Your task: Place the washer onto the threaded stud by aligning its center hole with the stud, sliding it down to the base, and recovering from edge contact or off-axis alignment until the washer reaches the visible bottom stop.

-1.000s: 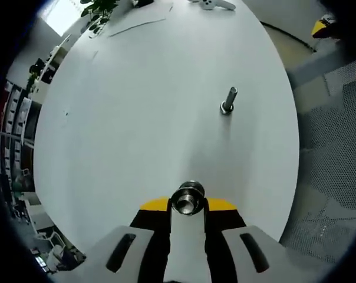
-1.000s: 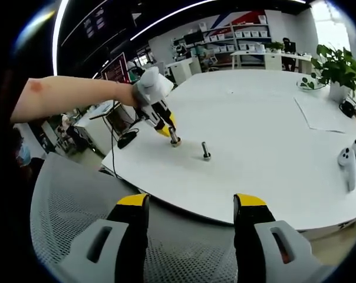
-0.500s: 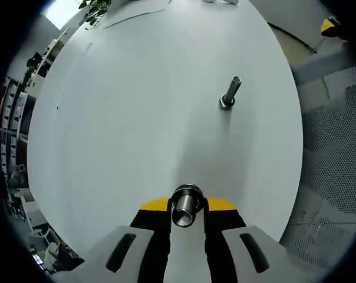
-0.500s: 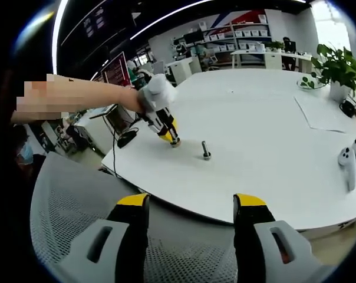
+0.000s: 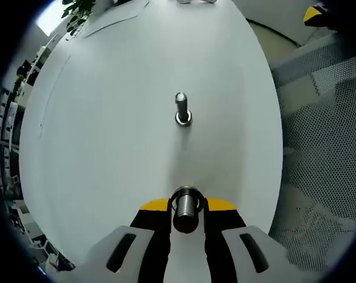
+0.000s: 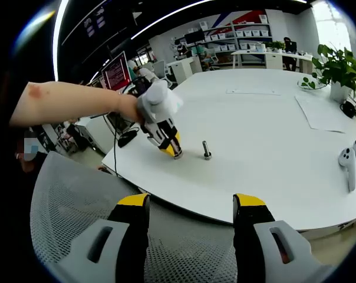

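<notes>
A metal threaded stud [image 5: 182,110] stands upright on the white oval table [image 5: 107,130], straight ahead of my left gripper [image 5: 187,207]. That gripper is shut on the washer [image 5: 187,203], a thick shiny metal ring between the yellow-tipped jaws. The right gripper view has the stud [image 6: 206,150] near the table's front edge, with the left gripper [image 6: 173,150] just to its left, tilted down and held by a person's hand. My right gripper [image 6: 190,207] hangs open over a mesh chair back, well short of the table, with nothing in it.
A grey mesh chair [image 6: 72,212] lies under the right gripper and beside the table edge [image 5: 325,153]. Two white controllers [image 6: 350,158], a sheet of paper [image 6: 326,112] and a potted plant [image 6: 337,68] sit at the table's far right.
The left gripper has swung toward the stud with the washer: the stud now sits dead ahead of its jaws instead of off to the right. The right gripper has stayed put.
</notes>
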